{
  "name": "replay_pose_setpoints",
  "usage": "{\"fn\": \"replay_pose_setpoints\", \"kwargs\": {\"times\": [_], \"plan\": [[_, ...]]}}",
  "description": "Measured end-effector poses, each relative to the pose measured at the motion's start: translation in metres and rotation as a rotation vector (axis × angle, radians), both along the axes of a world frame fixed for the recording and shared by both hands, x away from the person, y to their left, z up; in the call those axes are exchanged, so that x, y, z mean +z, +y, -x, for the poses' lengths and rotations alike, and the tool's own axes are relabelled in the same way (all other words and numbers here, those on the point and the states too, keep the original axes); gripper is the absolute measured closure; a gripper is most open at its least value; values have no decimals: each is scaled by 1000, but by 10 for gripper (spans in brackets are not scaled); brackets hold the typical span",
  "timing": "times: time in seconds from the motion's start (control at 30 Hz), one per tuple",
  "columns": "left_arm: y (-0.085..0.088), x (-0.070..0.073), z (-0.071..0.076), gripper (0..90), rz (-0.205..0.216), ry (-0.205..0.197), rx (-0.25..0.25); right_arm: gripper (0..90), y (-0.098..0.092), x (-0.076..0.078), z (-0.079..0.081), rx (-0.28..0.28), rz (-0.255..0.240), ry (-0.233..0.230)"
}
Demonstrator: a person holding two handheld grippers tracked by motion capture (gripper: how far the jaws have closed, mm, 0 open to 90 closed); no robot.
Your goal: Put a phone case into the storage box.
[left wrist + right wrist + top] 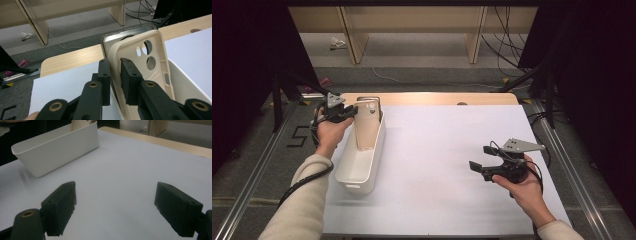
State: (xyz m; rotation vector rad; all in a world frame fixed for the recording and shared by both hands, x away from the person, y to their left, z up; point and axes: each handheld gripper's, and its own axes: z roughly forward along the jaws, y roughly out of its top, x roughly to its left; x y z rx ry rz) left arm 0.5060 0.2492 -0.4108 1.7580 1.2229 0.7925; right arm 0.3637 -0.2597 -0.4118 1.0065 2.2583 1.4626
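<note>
Two claws: left claw (115,75) pinching beige phone case (140,65) edge, upright in white bin (362,165); right claw (115,212) open, well apart

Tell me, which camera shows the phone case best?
The left gripper view: the cream phone case is close, camera holes plain, between the left gripper jaws. The high view shows it small in the white bin; the right gripper view, its top.
</note>
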Motion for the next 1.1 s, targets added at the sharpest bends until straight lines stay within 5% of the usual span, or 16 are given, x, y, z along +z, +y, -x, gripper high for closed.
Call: {"fn": "replay_pose_setpoints", "kwargs": {"times": [0.87, 1.1], "plan": [[-5, -7, -13, 720, -58, 28, -3, 185, 0, 0, 0, 4, -3, 3], [-5, -4, -11, 590, -69, 25, 10, 185, 0, -1, 0, 3, -3, 6]]}}
